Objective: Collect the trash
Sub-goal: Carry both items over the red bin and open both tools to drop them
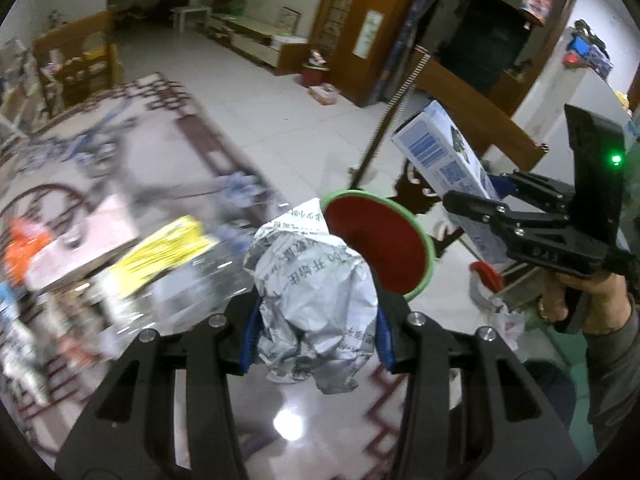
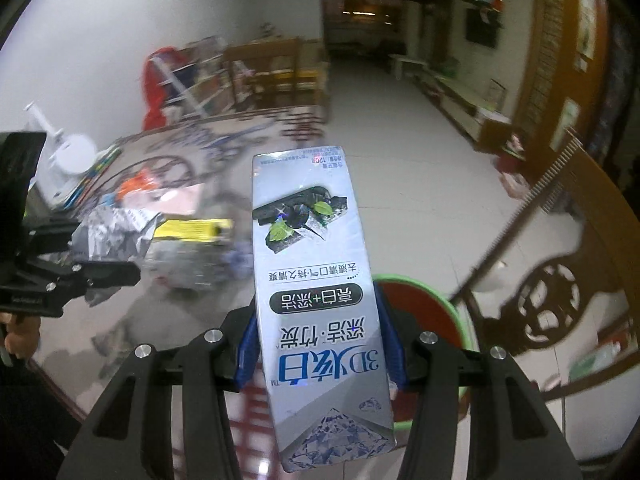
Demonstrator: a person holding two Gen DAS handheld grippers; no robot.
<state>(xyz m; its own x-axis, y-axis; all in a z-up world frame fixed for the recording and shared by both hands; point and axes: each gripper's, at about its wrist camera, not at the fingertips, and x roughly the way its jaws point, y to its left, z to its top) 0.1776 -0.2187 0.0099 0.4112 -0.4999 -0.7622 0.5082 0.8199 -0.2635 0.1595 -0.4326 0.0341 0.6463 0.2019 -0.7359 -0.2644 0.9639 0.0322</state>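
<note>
At nine o'clock in my left wrist view the glass table (image 1: 168,184) is a blur of clutter, a yellow packet (image 1: 160,256) the only piece I can pick out. Dead centre, my left gripper (image 1: 316,336) is clamped on a crumpled paper wad (image 1: 316,292), the blue pads (image 1: 250,340) pressing into its sides. I judge the wad light and soft; it gives under pressure, so a hold across its thick middle is the safe one, and loose folds hanging at six o'clock could snag. Just past it at one o'clock sits the red bin (image 1: 380,248) with its green rim, below table level beside the edge.

At three o'clock I see my right gripper (image 1: 472,204) from the side, a hand (image 1: 568,296) on its handle, carrying the toothpaste box (image 1: 448,164) tilted up toward twelve.

From the right wrist view, the left gripper and its wad show at nine o'clock. Centre frame the box (image 2: 316,280) is pinched across its width near the lower end, long axis running from six to twelve. It looks light, stiff and glossy, so it could slide lengthwise in the pads; probably crushable if squeezed harder. Both grippers point steeply downward, with the bin rim (image 2: 452,304) peeking out at four o'clock behind the box.
</note>
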